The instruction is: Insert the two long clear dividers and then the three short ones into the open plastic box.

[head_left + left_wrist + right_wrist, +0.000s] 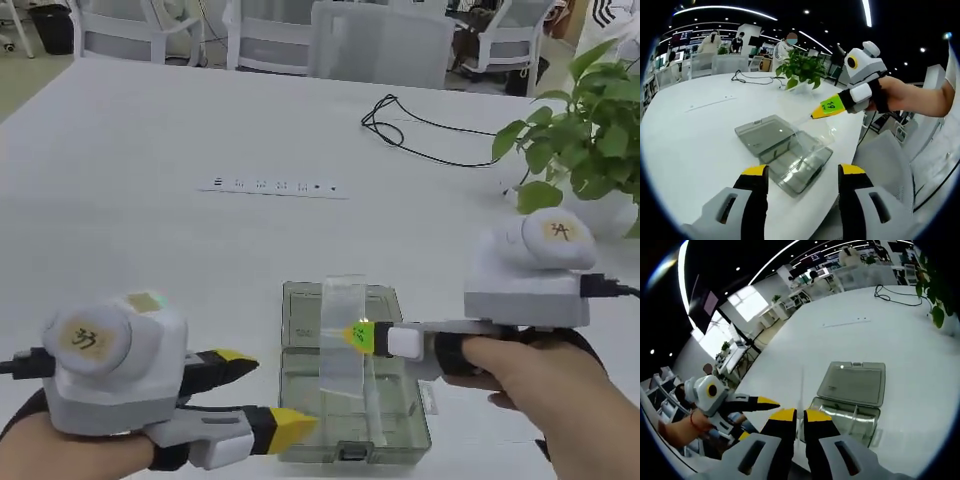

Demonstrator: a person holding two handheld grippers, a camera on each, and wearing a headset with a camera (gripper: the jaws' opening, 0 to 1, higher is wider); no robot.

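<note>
One faint clear divider [345,300] pinched by right tool [358,335] above box [410,420]; left tool [272,392] wide.

Divider [343,300] upright over box [400,410], bars straight pass across. Right gripper [358,335] pinches it from right; left gripper [270,390], jaws spread, crowds box's left edge. Table [150,240] bare ahead to power strip [272,186]; cable [400,125], plant [590,120] far right.

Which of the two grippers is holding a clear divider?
The right gripper: its jaws pinch the clear divider, while the left gripper is open and empty.
</note>
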